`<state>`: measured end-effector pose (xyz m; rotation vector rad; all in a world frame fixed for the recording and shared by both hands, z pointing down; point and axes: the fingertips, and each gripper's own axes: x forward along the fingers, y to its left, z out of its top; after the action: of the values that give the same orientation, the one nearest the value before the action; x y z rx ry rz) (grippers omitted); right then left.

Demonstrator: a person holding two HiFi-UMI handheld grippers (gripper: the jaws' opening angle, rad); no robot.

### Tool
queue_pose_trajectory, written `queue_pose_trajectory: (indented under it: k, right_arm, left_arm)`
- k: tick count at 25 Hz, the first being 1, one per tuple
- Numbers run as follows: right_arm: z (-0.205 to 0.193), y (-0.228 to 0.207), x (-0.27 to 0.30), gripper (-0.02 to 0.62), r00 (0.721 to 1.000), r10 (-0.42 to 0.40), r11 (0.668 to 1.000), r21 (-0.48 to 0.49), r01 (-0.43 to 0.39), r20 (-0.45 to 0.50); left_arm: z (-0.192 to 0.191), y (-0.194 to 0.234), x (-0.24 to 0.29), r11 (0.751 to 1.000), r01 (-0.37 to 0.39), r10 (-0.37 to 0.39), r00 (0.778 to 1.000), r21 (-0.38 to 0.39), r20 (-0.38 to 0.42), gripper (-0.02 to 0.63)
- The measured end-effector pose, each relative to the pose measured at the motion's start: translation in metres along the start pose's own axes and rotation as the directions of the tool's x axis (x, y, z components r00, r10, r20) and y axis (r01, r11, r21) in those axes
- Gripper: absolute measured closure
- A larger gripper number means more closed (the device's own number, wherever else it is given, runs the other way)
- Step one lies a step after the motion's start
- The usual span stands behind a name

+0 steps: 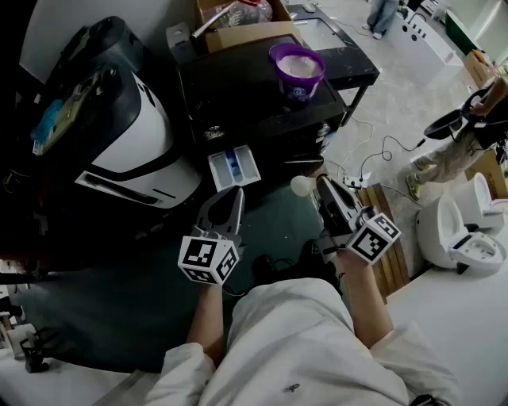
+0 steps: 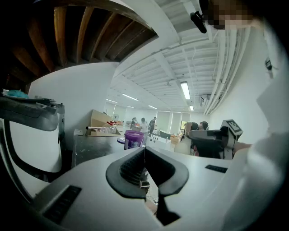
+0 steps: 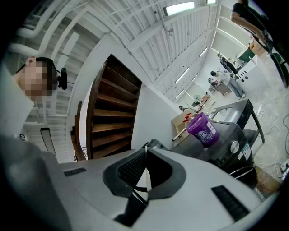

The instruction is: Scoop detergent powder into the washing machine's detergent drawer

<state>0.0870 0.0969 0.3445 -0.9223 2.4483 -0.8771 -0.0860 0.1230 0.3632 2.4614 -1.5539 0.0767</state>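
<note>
A purple tub (image 1: pixel 298 70) of white powder stands on top of the black washing machine (image 1: pixel 238 99). The machine's detergent drawer (image 1: pixel 234 168) is pulled out, with a blue insert showing. My left gripper (image 1: pixel 231 195) hovers just below the drawer, jaws shut with nothing between them. My right gripper (image 1: pixel 321 184) is to the right of the drawer, shut on the handle of a white spoon (image 1: pixel 302 186) whose bowl points left. In the right gripper view the spoon handle (image 3: pixel 145 179) shows between the closed jaws, with the tub (image 3: pixel 203 128) ahead. The left gripper view shows the tub (image 2: pixel 134 139) too.
A white-and-black appliance (image 1: pixel 131 147) stands left of the washing machine. A cardboard box (image 1: pixel 238 24) sits behind the tub. Right of me are a wooden pallet (image 1: pixel 382 254), floor cables (image 1: pixel 373 155) and white fixtures (image 1: pixel 464 231). A person (image 1: pixel 382 14) stands far back.
</note>
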Motion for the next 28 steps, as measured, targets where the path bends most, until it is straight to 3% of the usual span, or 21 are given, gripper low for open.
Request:
queue_pose_trajectory:
  k: [28]
  right_arm:
    - [-0.024, 0.021, 0.024, 0.584, 1.000, -0.012, 0.999, 0.039, 0.012, 0.011]
  left_arm:
    - [-0.007, 0.007, -0.001, 0.995, 0.102, -0.102, 0.994, 0.001, -0.043, 0.587]
